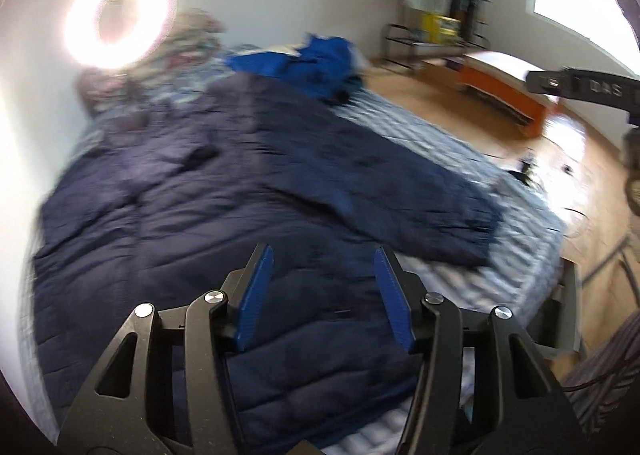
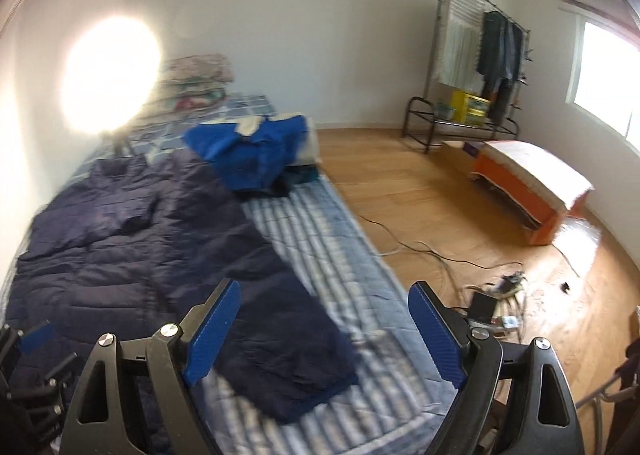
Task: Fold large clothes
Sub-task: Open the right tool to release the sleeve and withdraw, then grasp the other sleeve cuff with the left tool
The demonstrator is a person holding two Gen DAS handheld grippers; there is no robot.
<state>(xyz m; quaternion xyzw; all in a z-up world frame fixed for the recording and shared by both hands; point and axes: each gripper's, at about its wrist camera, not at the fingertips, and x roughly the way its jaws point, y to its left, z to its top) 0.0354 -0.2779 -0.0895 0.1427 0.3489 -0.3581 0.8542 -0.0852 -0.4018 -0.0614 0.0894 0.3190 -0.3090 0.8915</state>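
A large navy quilted jacket (image 1: pixel 192 191) lies spread flat on the bed, with one sleeve (image 1: pixel 432 199) stretched out toward the bed's right edge. My left gripper (image 1: pixel 323 251) hovers over the jacket's near hem, open, with nothing between its blue pads. In the right wrist view the same jacket (image 2: pixel 120 239) fills the left side and its sleeve (image 2: pixel 288 343) runs toward me. My right gripper (image 2: pixel 325 287) hangs open above the sleeve's end, holding nothing. Part of the left gripper (image 2: pixel 36 337) shows at the lower left edge.
A crumpled bright blue garment (image 2: pixel 256 151) sits further up the striped mattress (image 2: pixel 344 255). A glaring ring light (image 1: pixel 118 19) and folded blankets (image 2: pixel 196 75) stand by the wall. On the wooden floor are cables (image 2: pixel 440 255), an orange bench (image 2: pixel 528 183) and a clothes rack (image 2: pixel 480 55).
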